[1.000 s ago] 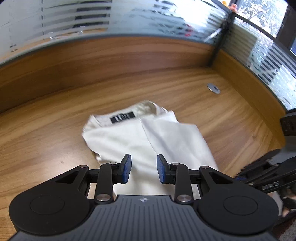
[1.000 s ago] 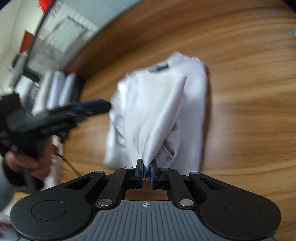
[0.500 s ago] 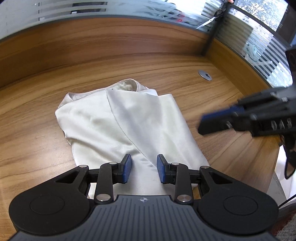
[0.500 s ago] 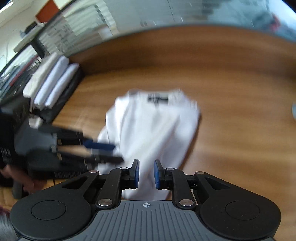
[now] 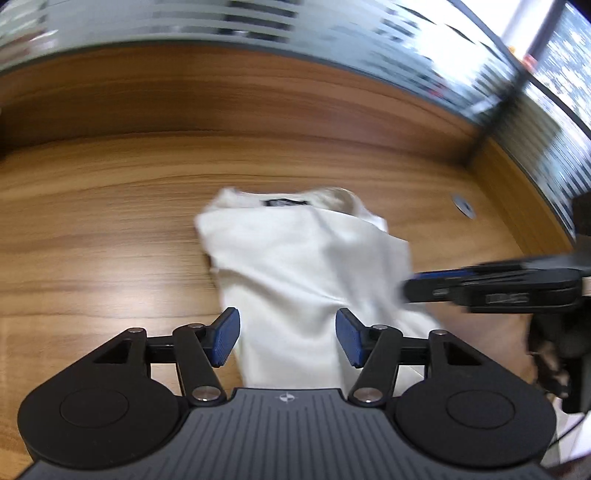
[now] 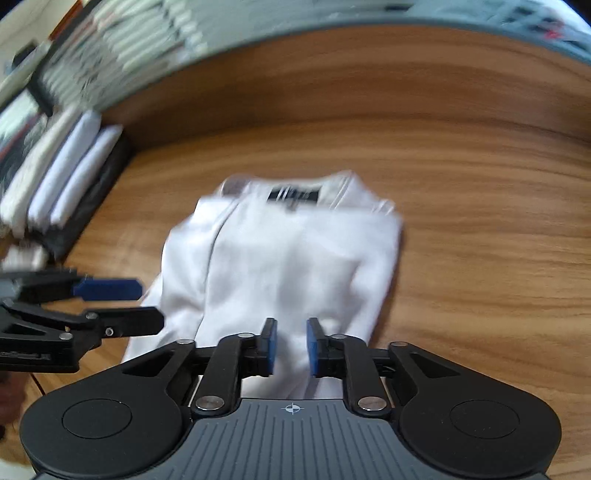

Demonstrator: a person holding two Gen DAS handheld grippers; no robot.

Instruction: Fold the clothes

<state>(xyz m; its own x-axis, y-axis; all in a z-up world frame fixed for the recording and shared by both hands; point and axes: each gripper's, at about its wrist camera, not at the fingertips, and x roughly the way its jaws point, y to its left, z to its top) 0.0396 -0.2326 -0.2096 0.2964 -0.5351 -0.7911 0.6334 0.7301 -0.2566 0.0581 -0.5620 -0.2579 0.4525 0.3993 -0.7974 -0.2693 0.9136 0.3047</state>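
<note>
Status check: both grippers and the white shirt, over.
Left gripper and right gripper both opening, nothing pinched. White shirt lies partly folded on the wooden table, label up. Folded stack off to the side, path clear.

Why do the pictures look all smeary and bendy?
Left wrist view: motion blur smears the shirt and glass wall; window glare top right. Right wrist view: blurrier still, shirt label unreadable. Both: the fisheye lens curves the table.

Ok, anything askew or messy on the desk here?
Only the white shirt: it lies folded but rumpled, edges uneven, its near end bunched. The stack of folded clothes looks tidy; no spill or damage.
</note>
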